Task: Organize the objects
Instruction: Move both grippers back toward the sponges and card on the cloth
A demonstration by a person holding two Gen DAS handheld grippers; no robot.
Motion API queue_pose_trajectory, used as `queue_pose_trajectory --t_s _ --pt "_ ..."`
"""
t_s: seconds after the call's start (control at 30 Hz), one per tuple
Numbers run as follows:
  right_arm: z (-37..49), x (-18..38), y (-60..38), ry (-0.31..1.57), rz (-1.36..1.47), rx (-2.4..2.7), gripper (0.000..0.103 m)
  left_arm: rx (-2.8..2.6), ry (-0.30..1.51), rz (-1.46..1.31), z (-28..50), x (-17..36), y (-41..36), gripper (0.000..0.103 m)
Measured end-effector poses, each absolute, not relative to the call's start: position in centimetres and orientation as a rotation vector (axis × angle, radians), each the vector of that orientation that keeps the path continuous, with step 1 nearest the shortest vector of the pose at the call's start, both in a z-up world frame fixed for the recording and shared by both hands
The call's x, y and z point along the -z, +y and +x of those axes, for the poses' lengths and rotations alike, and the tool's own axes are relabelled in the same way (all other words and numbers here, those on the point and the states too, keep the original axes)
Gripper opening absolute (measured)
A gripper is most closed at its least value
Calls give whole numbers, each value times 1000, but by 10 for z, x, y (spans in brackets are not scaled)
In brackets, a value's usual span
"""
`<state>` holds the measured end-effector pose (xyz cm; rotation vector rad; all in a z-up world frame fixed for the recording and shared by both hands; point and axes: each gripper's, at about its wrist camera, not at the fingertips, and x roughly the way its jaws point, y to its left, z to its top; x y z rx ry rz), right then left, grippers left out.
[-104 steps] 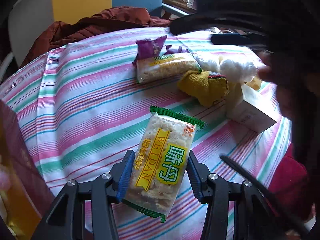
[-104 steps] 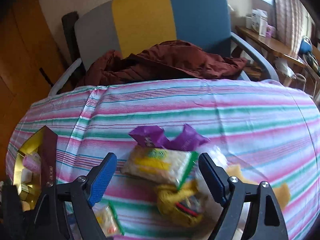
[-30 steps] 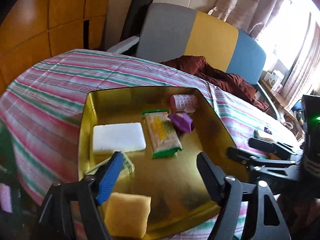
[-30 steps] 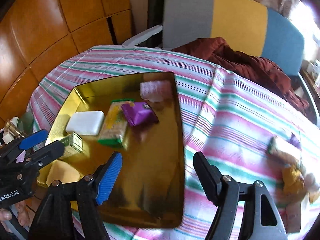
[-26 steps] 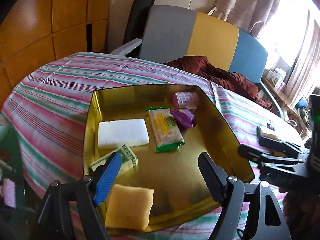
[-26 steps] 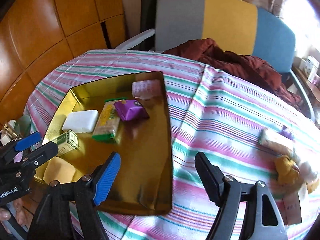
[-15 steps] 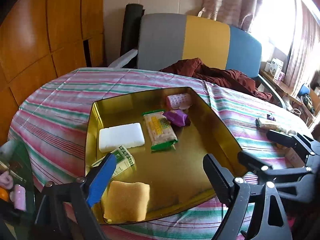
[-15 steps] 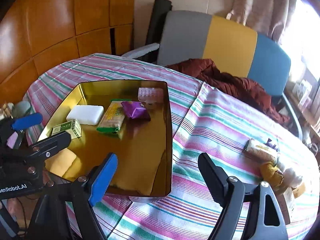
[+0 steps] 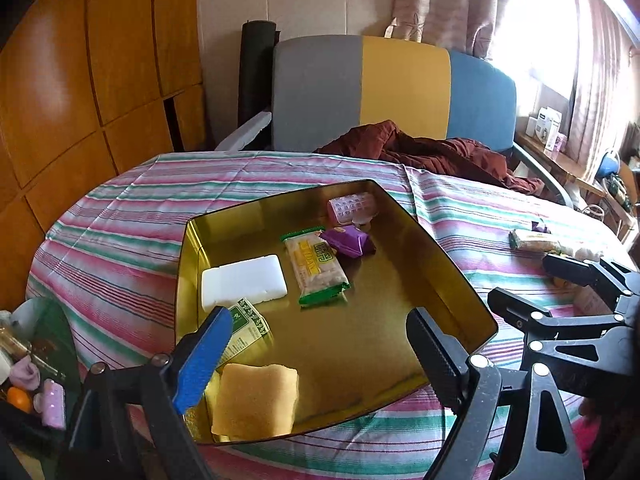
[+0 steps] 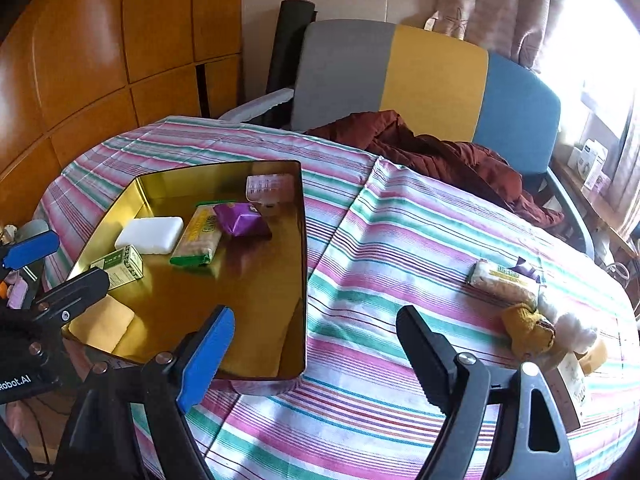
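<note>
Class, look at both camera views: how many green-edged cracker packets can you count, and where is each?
2. One cracker packet lies inside the gold tray, beside the purple wrapper. The other lies on the striped tablecloth in the pile of loose items. More may be hidden there.

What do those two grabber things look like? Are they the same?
Yes, they match. The left gripper and the right gripper are black frames with silver screws. Each has two long fingers: one wears a bright blue ridged pad, the other a black ridged pad. White lettering ending in "Robot.AI" marks the left one's body. No cables or sleeves show.
</note>
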<state>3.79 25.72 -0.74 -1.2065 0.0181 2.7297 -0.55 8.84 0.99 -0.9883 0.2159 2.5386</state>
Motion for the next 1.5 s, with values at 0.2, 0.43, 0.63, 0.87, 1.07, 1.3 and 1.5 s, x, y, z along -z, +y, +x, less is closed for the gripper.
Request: queue_pose_trajectory --t_s 0.2,0.43,0.63,0.87,1.07,1.3,1.5 --pt "41 8 267 45 -1212 -2717 85 -2534 242 -977 -2 -12 91 89" --pt "48 11 286 89 -1217 -2685 85 -2531 285 -956 4 -14 100 89" --pt "55 10 310 114 -1200 -2643 85 -2513 317 -948 7 -14 107 89" --pt "69 6 353 107 -1160 -2563 85 -2479 343 -940 10 -15 118 89" --pt "89 -3 416 113 -1095 -2435 85 -2414 368 -927 13 -15 134 89" --pt "130 -6 515 344 -932 -2227 85 -2345 427 -906 16 -16 163 89" --pt "167 6 569 732 -790 -2116 85 -2273 470 -901 19 -15 197 89"
